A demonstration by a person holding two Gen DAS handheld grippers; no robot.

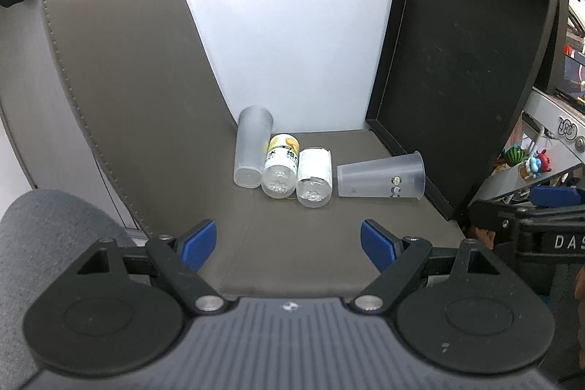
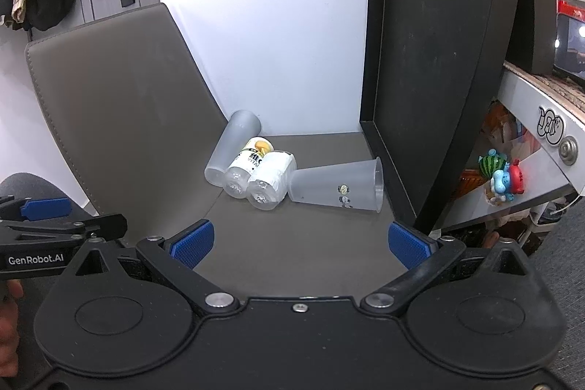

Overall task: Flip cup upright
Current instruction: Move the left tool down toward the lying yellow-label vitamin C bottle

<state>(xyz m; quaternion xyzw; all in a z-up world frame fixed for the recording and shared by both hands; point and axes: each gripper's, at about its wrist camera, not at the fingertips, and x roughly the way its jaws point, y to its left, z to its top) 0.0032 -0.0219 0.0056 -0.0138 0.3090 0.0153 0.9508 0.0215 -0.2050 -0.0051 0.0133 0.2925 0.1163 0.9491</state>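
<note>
A frosted plastic cup with small printed figures [image 1: 382, 178] [image 2: 338, 185] lies on its side on the grey chair seat [image 1: 299, 243], mouth to the right, next to the black tray. A second frosted cup [image 1: 252, 147] [image 2: 231, 147] lies on its side at the left of the group. Two clear bottles lie between them, one with a yellow label [image 1: 280, 167] [image 2: 250, 163] and one with a white label [image 1: 314, 176] [image 2: 272, 183]. My left gripper [image 1: 289, 245] and my right gripper [image 2: 299, 243] are both open and empty, well short of the objects.
A black tray [image 1: 460, 79] [image 2: 435, 61] leans upright at the seat's right side. The chair back [image 1: 128, 97] rises at the left. A white wall is behind. A shelf with small toy figures [image 2: 501, 178] is at the right. The other gripper shows at each view's edge.
</note>
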